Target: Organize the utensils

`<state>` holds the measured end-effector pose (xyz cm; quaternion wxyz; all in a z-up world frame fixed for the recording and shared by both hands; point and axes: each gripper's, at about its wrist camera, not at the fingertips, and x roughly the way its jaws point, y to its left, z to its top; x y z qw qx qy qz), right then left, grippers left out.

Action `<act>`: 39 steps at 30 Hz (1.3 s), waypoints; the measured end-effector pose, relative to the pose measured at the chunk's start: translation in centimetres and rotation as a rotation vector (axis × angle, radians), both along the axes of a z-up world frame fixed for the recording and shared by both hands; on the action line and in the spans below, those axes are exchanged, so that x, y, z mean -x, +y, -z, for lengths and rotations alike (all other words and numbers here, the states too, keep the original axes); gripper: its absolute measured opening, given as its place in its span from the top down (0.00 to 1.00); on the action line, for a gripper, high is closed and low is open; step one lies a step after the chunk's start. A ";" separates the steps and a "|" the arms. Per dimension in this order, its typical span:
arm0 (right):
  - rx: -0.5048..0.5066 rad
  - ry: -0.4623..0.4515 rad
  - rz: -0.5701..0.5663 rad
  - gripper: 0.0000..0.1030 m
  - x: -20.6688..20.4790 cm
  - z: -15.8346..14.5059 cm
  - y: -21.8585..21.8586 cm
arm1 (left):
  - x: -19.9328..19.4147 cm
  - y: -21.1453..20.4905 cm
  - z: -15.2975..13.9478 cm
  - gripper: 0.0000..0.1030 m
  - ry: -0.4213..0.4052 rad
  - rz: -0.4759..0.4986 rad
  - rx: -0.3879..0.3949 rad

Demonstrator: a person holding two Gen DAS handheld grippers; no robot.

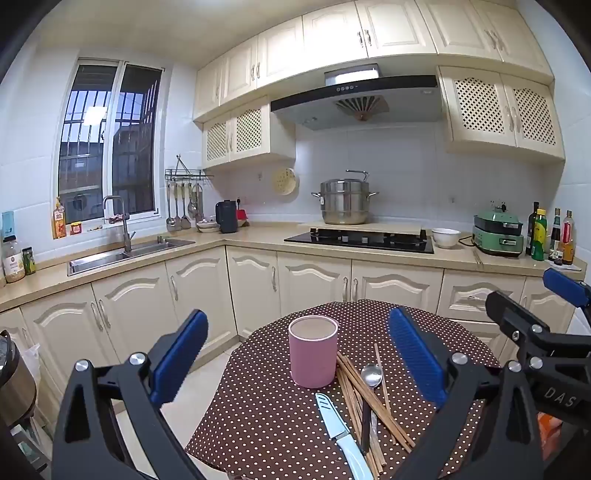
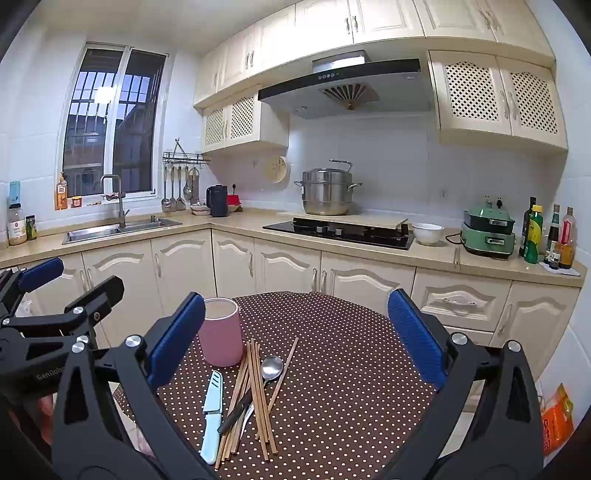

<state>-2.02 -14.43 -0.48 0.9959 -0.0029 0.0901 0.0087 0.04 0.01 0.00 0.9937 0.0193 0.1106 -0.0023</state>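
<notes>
Pink cup (image 2: 221, 332), one knife (image 2: 212, 413), one spoon (image 2: 271, 367).

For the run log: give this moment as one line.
left claw open, empty | right claw open, empty | pink cup upright | chopsticks, spoon, knife on table

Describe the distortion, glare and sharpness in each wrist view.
Left wrist view: strong fisheye bowing of the cabinets, dark vignette corners, a lamp reflection glaring in the window, spoon glinting; table items sharp. Right wrist view: same bowing and vignette, brighter window glare, pink cup crisp, evenly lit.
</notes>
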 end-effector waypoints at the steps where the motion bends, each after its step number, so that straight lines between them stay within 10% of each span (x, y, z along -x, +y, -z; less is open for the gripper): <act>1: -0.001 0.007 0.000 0.06 0.0 0.0 0.0 | 0.0 0.0 0.0 0.06 0.000 0.001 -0.003; 39: -0.012 0.020 0.001 0.06 -0.1 0.6 0.1 | 0.2 0.7 0.7 0.06 0.007 0.002 -0.011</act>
